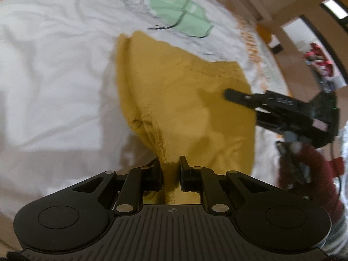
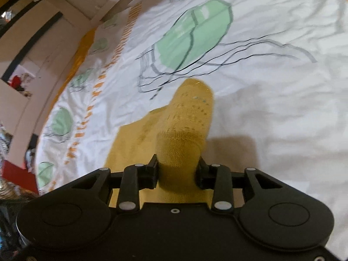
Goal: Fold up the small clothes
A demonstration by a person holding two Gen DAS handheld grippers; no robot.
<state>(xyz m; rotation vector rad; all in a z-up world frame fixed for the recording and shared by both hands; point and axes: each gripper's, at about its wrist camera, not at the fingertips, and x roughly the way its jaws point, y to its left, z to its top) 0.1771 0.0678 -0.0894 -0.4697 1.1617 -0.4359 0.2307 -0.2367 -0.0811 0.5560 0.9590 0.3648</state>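
White bedsheet (image 2: 271, 100) printed with green jellyfish and orange dashes covers the surface, pale wooden furniture behind. Left gripper (image 1: 170, 169) is pinched tight on a bunched edge of the mustard-yellow garment (image 1: 174, 91), cloth rising between its fingers. Right gripper (image 2: 178, 169) has a thick roll of the same garment between half-spread jaws, both pads against the fabric (a grip, as far as blur allows). The rest of the garment drapes onto the sheet just below a jellyfish print (image 2: 193, 34). A dark red sleeve (image 1: 308, 169) sits behind the right gripper.
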